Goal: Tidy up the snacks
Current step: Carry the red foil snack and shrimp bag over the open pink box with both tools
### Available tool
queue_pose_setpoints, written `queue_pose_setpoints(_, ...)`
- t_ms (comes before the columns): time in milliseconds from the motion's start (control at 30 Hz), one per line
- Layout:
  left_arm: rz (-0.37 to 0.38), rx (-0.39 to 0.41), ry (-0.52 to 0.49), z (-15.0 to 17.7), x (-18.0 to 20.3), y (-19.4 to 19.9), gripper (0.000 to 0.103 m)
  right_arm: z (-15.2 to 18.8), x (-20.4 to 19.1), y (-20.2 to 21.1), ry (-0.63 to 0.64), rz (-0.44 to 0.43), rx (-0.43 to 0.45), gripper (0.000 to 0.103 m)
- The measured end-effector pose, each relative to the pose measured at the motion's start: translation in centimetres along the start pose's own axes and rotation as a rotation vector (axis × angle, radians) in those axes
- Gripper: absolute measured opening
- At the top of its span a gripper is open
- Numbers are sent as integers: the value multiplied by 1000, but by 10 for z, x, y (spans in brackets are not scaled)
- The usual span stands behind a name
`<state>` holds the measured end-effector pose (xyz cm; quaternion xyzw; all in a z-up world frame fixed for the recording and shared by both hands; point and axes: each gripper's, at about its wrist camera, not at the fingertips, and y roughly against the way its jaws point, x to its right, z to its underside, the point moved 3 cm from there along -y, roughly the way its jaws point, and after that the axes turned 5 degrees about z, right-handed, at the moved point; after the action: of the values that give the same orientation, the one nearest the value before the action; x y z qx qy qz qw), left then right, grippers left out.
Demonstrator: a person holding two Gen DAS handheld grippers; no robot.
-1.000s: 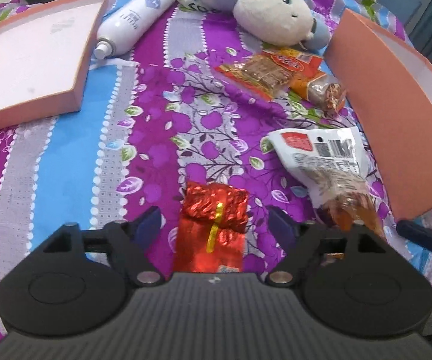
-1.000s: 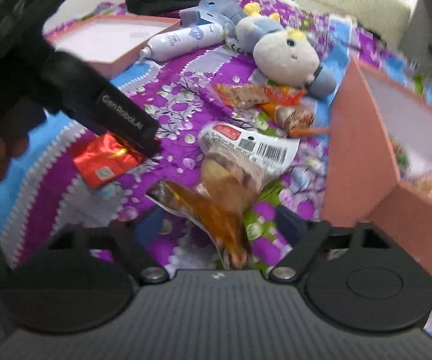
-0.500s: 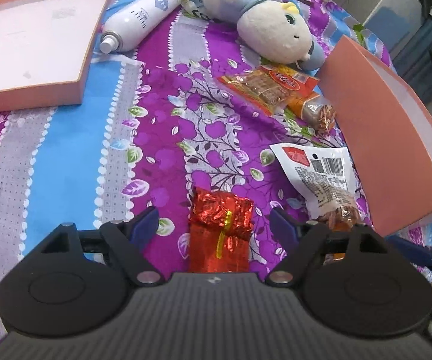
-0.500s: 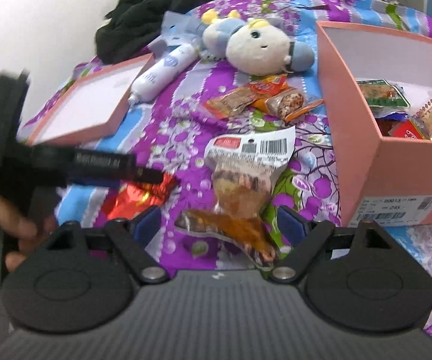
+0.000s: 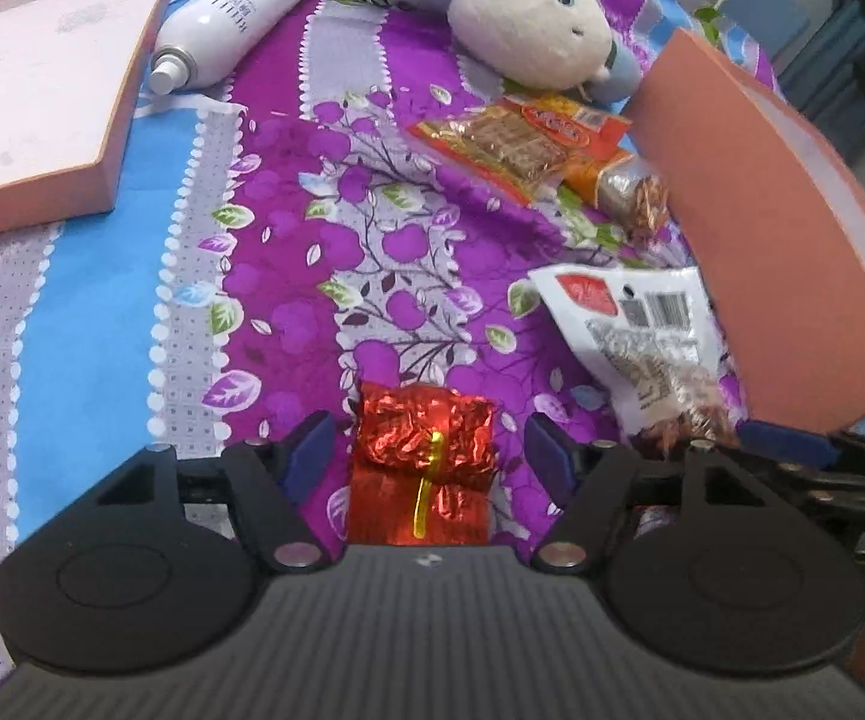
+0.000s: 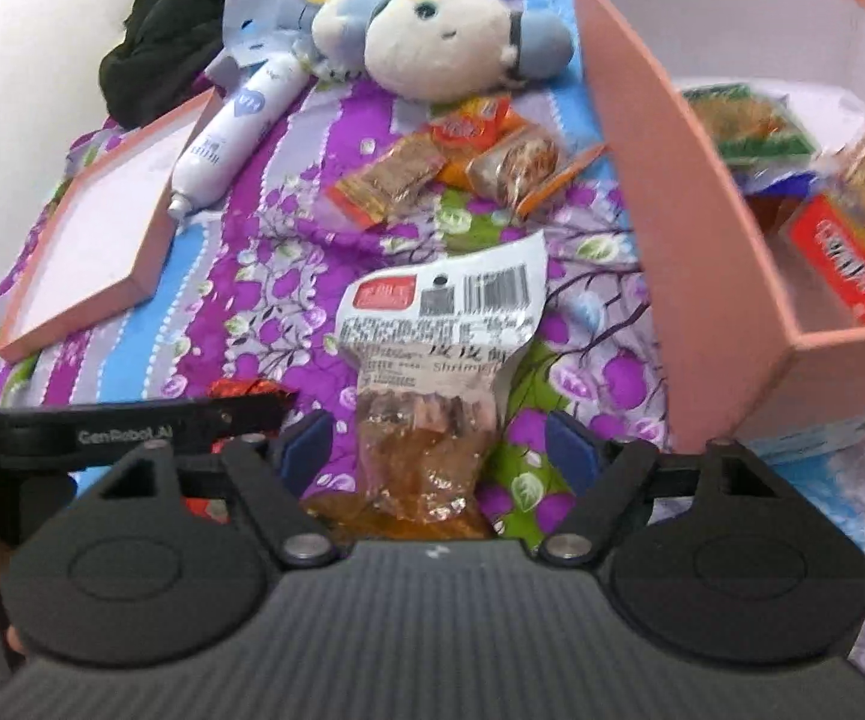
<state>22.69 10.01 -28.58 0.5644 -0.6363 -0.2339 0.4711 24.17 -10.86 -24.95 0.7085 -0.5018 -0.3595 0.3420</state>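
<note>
Landmark: pink box (image 6: 708, 276), open-topped, stiff card, on a purple floral bedspread (image 5: 288, 276).

Far left of the box: shallow pink lid (image 5: 42, 96), white inside, one corner cut off by the frame edge. Next, a white spray bottle (image 5: 234, 6) lying on its side, smooth cylinder, top end out of view.

Left tongs (image 5: 426, 450): jaws apart and just been closing; crinkled red foil packet (image 5: 426, 456) with a yellow tie lies between them, pads not touching. Its lower end is hidden under the tool body.

Between packet and box: orange snack wrappers (image 5: 528, 144), glossy, partly overlapping, beside a soft plush toy (image 5: 528, 30).

Right tongs (image 6: 438, 450): jaws apart, also just been closing, either side of a clear shrimp snack bag (image 6: 432, 372) with white barcoded label; no contact visible. Bag's bottom is hidden.

Inside the box: several snack packs (image 6: 834, 192), blurred, print unreadable.
</note>
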Motion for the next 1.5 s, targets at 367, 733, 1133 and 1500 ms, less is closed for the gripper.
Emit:
queue_pose_setpoints(367, -31, 66, -44, 14, 13, 18, 58, 10, -2, -2, -6, -26, 78, 41)
queue_pose_setpoints(733, -35, 194, -62, 16, 60, 94, 58, 15, 3, 72, 25, 18, 230, 39)
queue_pose_setpoints(1133, 34, 242, -77, 47, 114, 163, 58, 47, 22, 170, -40, 42, 323, 39)
queue_pose_setpoints(1500, 146, 221, -91, 68, 164, 170, 58, 70, 54, 213, -64, 107, 344, 39)
